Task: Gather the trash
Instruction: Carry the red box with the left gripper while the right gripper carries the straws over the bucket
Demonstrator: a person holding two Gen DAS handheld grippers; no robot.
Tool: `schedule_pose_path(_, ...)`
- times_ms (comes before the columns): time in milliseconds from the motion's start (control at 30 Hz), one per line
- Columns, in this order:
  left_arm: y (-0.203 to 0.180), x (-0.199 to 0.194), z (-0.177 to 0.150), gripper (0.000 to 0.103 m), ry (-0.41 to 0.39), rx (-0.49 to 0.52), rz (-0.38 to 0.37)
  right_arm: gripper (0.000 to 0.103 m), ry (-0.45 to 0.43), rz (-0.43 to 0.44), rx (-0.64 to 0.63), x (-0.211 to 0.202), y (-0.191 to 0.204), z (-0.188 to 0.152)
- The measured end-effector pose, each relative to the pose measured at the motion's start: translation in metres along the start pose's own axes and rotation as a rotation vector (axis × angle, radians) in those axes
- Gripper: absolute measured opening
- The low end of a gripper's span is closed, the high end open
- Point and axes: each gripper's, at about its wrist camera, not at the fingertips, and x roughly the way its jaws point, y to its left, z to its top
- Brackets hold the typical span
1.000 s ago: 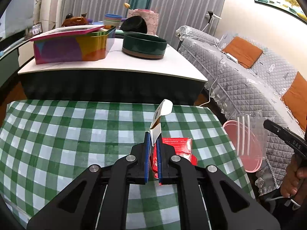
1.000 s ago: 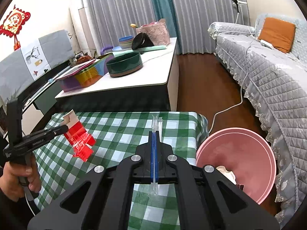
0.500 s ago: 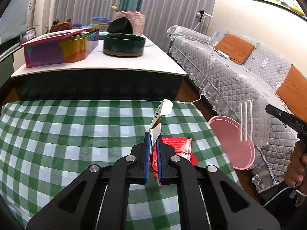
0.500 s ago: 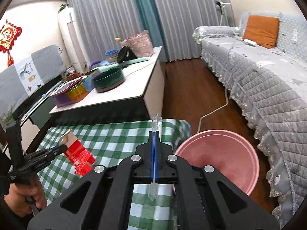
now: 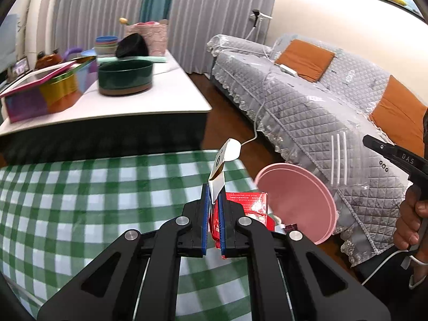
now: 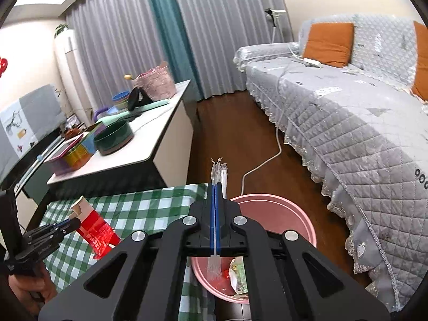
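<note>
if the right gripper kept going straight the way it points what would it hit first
Probably nothing close: the right gripper, shut on a clear plastic wrapper, points past the checked tablecloth's edge, above the pink bin, toward bare wood floor. Depth is hard to judge.

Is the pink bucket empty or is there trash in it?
Not empty. The pink bucket already has crumpled wrappers lying at its bottom.

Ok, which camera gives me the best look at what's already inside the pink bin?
The right wrist view. It looks down into the pink bin and shows the wrappers lying at its bottom. The left wrist view sees the bin tilted from the side, mostly its inner wall, with its bottom largely hidden behind the left gripper and the red carton.
</note>
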Motion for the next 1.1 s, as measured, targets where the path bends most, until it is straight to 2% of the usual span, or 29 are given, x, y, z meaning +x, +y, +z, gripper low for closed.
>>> schedule_pose_path(467, -0.066, 0.048, 0.026, 0.006, 0.019, 0.081, -0.066, 0.0, -0.029, -0.079, 0.014, 0.0, -0.024, 0.009)
schedule_pose_path(1100, -0.118, 0.111, 0.034, 0.006, 0.087, 0.155, -0.082, 0.0, 0.0, -0.088, 0.052, 0.025, -0.041, 0.014)
